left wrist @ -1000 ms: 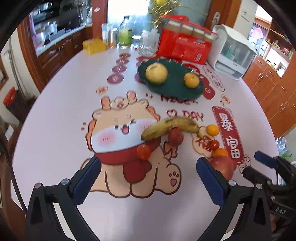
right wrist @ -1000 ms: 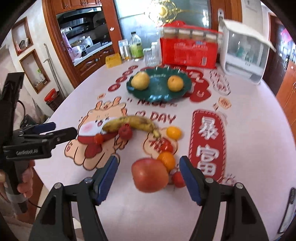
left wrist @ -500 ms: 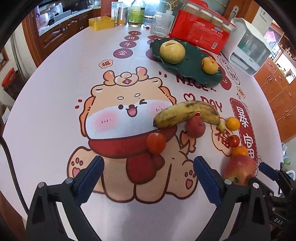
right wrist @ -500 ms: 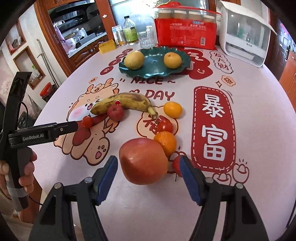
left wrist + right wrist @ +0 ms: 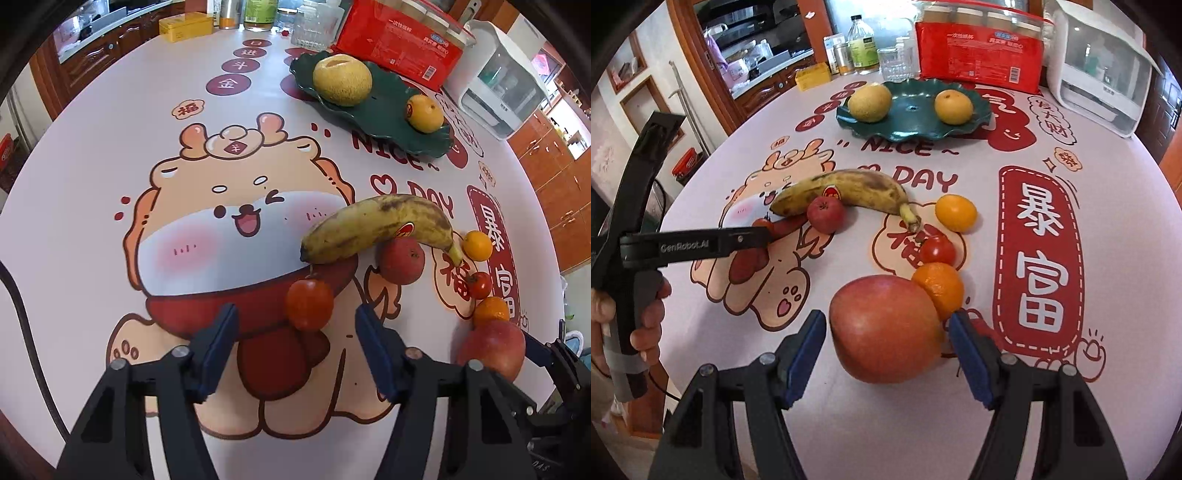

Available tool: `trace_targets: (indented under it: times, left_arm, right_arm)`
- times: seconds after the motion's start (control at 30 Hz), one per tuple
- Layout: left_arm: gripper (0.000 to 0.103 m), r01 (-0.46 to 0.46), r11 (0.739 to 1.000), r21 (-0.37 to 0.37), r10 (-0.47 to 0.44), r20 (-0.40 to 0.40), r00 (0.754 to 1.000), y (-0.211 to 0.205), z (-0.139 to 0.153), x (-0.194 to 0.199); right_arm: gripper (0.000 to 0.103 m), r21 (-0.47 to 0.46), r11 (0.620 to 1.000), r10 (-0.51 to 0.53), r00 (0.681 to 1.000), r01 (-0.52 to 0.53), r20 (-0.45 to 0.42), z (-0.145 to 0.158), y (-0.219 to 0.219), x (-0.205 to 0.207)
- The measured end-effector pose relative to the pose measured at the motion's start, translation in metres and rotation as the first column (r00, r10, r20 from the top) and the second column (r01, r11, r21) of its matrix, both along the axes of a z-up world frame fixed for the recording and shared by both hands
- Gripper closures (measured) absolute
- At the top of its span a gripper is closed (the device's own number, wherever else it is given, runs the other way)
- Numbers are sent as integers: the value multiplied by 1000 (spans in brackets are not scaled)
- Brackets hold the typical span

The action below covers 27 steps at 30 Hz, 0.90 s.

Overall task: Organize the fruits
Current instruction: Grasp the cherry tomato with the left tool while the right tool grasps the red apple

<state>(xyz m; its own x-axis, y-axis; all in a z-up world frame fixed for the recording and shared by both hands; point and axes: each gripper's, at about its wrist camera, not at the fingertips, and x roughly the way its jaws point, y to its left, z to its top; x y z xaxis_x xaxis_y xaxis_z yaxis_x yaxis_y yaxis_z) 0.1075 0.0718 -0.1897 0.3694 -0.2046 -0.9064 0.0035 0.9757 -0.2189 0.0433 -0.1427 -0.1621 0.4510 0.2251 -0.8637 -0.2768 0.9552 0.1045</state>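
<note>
On tabletop (image 5: 1108, 258) print "NICE DAY" is read. "GenRobot.AI" on left gripper (image 5: 293, 349), seen only from right view; fingers apart around tomato (image 5: 309, 303). Right gripper (image 5: 886, 354) spread around apple (image 5: 884, 328), near edge.

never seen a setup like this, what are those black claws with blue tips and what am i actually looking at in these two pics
The claws are two hand-held grippers, one in each of a person's hands. Each carries a fisheye camera looking forward along its two blue-padded fingers, so each picture is one gripper's own view.

In the left one's view, the left gripper is open, with a small red tomato just ahead of its fingers. In the right one's view, the right gripper is open around a big red apple, not yet squeezing it. There you also see the person's left hand holding the other gripper.

On the cartoon tablecloth lie a banana, more small red and orange fruits, and a green plate already holding two yellow fruits. Nothing is held yet.
</note>
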Motion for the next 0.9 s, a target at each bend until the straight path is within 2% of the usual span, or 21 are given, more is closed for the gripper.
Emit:
trace_targets:
  times: [0.13, 0.3, 0.37, 0.43, 0.47, 0.73, 0.9]
  left_arm:
    - [52, 14, 1000, -2, -14, -8, 1000, -3, -4, 4]
    - [54, 13, 1000, -2, -13, -13, 1000, -4, -5, 7]
    - [60, 15, 1000, -6, -15, -14, 1000, -5, -5, 9]
    - [73, 20, 1000, -7, -20, -19, 1000, -6, -5, 11]
    - [76, 27, 1000, -9, -27, -24, 999, -8, -6, 12]
    - [77, 46, 999, 2, -46, -18, 999, -15, -3, 7]
    - [77, 46, 999, -9, -46, -4, 999, -14, 8, 3]
  right_arm:
    - [34, -32, 999, 10, 1000, -10, 1, -3, 4, 1]
    - [36, -37, 999, 5, 1000, -6, -8, -6, 5, 4]
    - [36, -35, 999, 7, 1000, -8, -10, -7, 5, 5]
    - [36, -41, 999, 12, 1000, -12, -7, -7, 6, 5]
    - [36, -48, 999, 16, 1000, -16, -5, -7, 7, 5]
    - [37, -66, 997, 26, 1000, -26, 0, -6, 9, 4]
    - [38, -34, 999, 25, 999, -26, -22, -6, 7, 2]
